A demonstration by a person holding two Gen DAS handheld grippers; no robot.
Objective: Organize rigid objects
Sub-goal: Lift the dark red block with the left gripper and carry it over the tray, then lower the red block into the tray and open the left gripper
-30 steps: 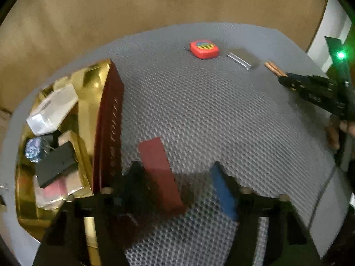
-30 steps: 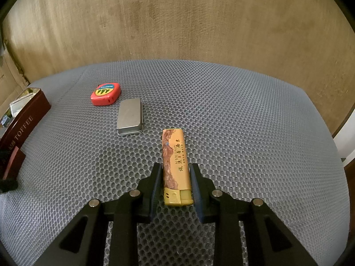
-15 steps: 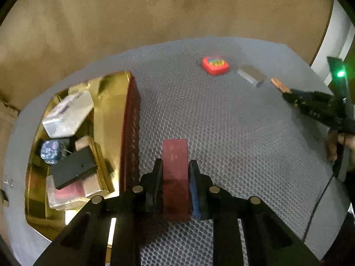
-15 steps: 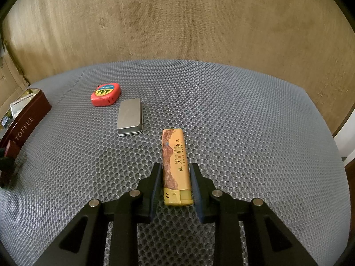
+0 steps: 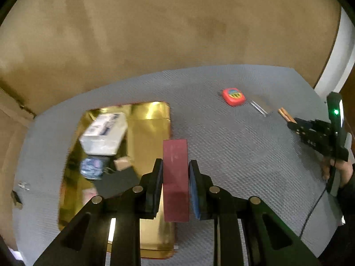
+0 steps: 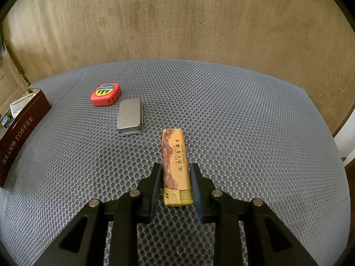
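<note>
The left wrist view was taken from above the grey mat (image 5: pixel 221 146), angled steeply down along the left gripper (image 5: pixel 175 173) toward the gold tin (image 5: pixel 150 119) at the near left. The right wrist view was taken from low and close over the same mat (image 6: pixel 233 110), also angled down, facing the far burlap wall (image 6: pixel 177 22). The red tape measure (image 5: pixel 233 96) (image 6: pixel 106 94) and the tin (image 6: pixel 24 124) were seen in both views, and the right gripper (image 5: pixel 292 123) was caught at the right edge of the left view.
</note>
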